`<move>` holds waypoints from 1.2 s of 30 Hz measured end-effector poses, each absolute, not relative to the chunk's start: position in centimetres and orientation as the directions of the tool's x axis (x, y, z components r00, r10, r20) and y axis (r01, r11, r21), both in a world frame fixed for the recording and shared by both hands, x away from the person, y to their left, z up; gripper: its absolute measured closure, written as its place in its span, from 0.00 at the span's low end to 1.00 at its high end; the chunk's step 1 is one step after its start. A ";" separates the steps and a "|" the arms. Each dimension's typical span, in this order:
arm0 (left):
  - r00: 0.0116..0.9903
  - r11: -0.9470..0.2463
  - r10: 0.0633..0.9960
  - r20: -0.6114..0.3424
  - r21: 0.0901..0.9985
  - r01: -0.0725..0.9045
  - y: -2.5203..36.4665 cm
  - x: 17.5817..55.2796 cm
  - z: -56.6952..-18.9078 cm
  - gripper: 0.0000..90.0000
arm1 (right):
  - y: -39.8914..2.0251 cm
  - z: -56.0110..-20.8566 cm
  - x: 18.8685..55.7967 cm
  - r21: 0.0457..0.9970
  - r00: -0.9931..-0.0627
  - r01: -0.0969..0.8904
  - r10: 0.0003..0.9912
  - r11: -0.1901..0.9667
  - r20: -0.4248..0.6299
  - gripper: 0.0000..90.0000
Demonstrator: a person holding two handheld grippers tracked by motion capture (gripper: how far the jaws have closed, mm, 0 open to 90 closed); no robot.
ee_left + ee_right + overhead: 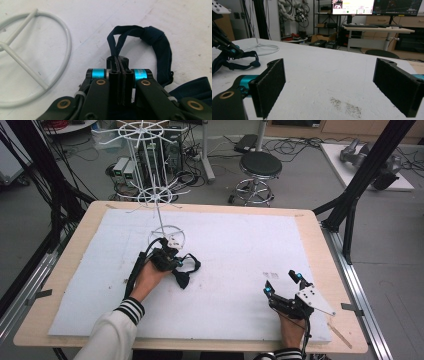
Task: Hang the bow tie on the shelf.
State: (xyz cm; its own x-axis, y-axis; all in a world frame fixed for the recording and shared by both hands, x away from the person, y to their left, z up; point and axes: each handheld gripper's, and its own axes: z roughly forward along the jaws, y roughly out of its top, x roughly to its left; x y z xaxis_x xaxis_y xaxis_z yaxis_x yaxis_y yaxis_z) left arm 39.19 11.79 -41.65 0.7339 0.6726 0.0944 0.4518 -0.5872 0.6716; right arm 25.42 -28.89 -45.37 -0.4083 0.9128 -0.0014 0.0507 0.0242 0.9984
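Note:
A dark navy fabric band with thin straps (184,270) lies on the white foam mat (240,245), just right of the white wire rack's ring base (167,236). My left gripper (172,261) is shut on the band's doubled strap (116,45); the knotted band (160,47) curls away to the right of the jaws. The rack base (37,72) lies to the left in the left gripper view. My right gripper (282,282) rests open near the mat's front right, its pads (270,85) wide apart with nothing between them. The band (239,63) and left gripper (227,47) appear far left in the right gripper view.
The tall white wire rack (150,165) stands at the mat's far left. A wooden table edge (320,245) frames the mat. A dirty smudge (345,106) marks the foam ahead of the right gripper. A stool (260,167) and cables sit on the floor beyond.

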 end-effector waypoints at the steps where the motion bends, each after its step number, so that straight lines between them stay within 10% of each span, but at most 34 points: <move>1: 0.736 -0.583 0.671 0.095 0.681 0.444 11.9 39.0 -41.6 0.97 | -28.9 -45.4 25.4 0.998 -0.408 0.051 0.913 0.026 -0.003 0.11; 36: 0.726 -0.318 0.684 0.064 0.922 0.219 17.3 34.8 -38.2 0.98 | -28.9 -45.4 25.4 0.998 -0.404 0.049 0.914 0.034 -0.011 0.11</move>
State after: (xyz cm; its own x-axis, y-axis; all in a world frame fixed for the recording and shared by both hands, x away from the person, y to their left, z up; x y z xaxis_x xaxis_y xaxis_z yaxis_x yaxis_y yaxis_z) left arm 34.76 17.29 -38.22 0.7262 0.6845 0.0640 0.2188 -0.3184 0.9224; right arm 25.43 -28.85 -45.36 -0.4045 0.9145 -0.0113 0.0492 0.0341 0.9982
